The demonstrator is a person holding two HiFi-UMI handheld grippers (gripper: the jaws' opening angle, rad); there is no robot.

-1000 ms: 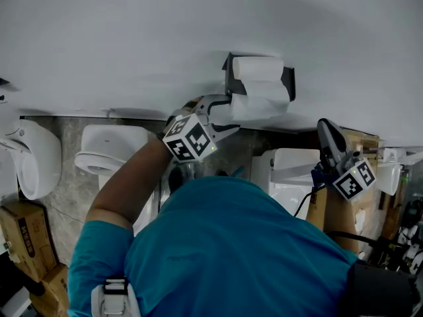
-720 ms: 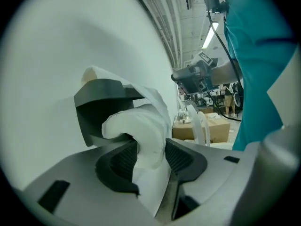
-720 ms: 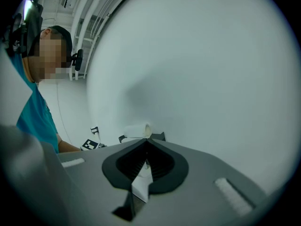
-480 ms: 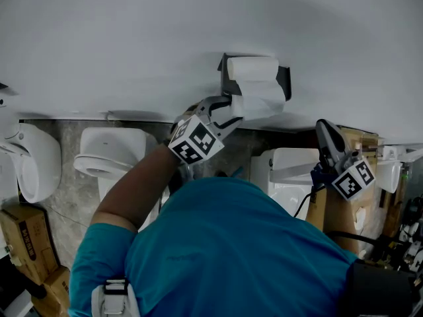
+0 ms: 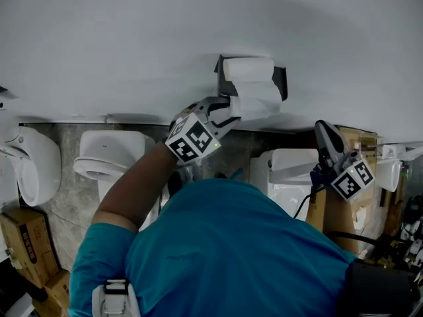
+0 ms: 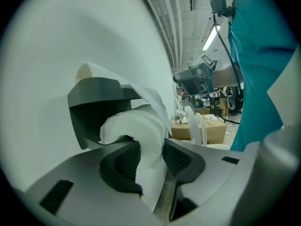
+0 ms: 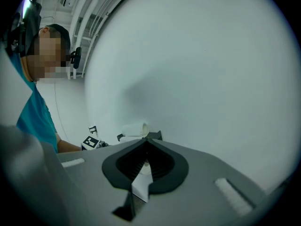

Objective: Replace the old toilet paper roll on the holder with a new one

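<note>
A dark holder (image 5: 221, 78) on the white wall carries a white toilet paper roll (image 5: 248, 68), with a soft bulge of paper (image 5: 259, 102) hanging under it. My left gripper (image 5: 228, 108) reaches in from the lower left. In the left gripper view the crumpled paper wall (image 6: 141, 126) runs between the ribbed pads (image 6: 124, 160); the jaws have just been closing and now pinch it, under the holder (image 6: 94, 93). My right gripper (image 5: 325, 129) stands off to the right, pointing up the wall, shut with nothing in it (image 7: 146, 161).
Below the wall stand a white toilet (image 5: 109, 154), a urinal-like bowl (image 5: 33, 160) and a white cistern (image 5: 291, 170). Cardboard boxes (image 5: 23, 233) sit at the lower left. The right gripper view shows the roll (image 7: 134, 130) far off on the bare wall.
The left gripper's jaws have closed onto the paper under the holder and its cube has rolled slightly. The right gripper has stayed where it was.
</note>
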